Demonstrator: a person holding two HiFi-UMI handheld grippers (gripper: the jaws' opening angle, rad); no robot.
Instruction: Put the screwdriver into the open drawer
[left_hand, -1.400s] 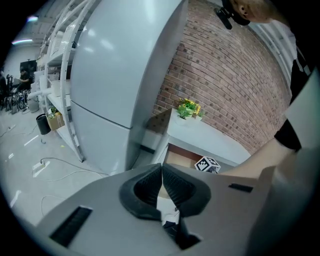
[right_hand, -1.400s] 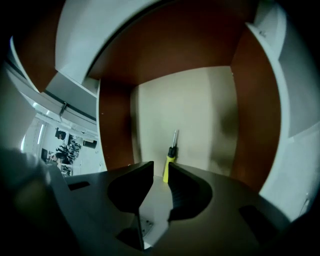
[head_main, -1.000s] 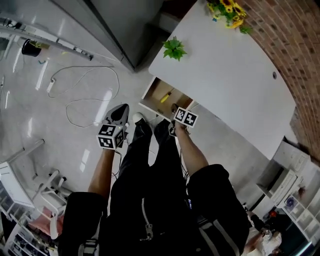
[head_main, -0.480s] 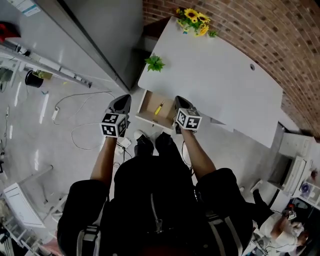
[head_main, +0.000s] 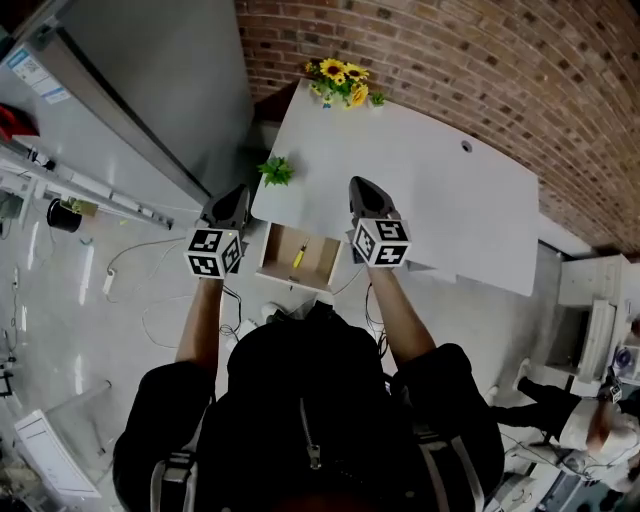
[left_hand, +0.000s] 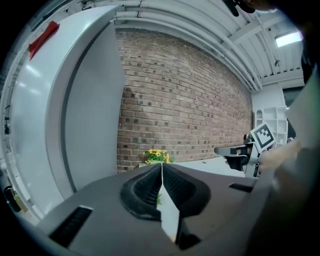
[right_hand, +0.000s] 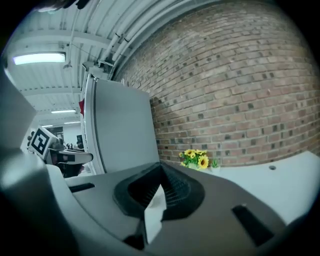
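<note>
The yellow screwdriver (head_main: 298, 257) lies inside the open wooden drawer (head_main: 275, 262) under the white desk's (head_main: 440, 200) near left edge. Both grippers are held high above it, pointing over the desk towards the brick wall. My left gripper (head_main: 238, 192) hangs left of the drawer, and its jaws meet in a thin line with nothing between them (left_hand: 161, 165). My right gripper (head_main: 358, 185) is over the desk edge just right of the drawer, also shut and empty (right_hand: 161, 167). Each gripper view shows the other gripper's marker cube off to the side.
A sunflower bunch (head_main: 340, 80) stands at the desk's far corner and a small green plant (head_main: 277, 170) at its left edge. A tall grey cabinet (head_main: 150, 90) stands to the left. Cables (head_main: 160, 300) lie on the floor. White shelving (head_main: 590, 300) is at right.
Both grippers have risen from low near the drawer to well above desk height. The head view has lifted with them. The screwdriver stays in the open drawer.
</note>
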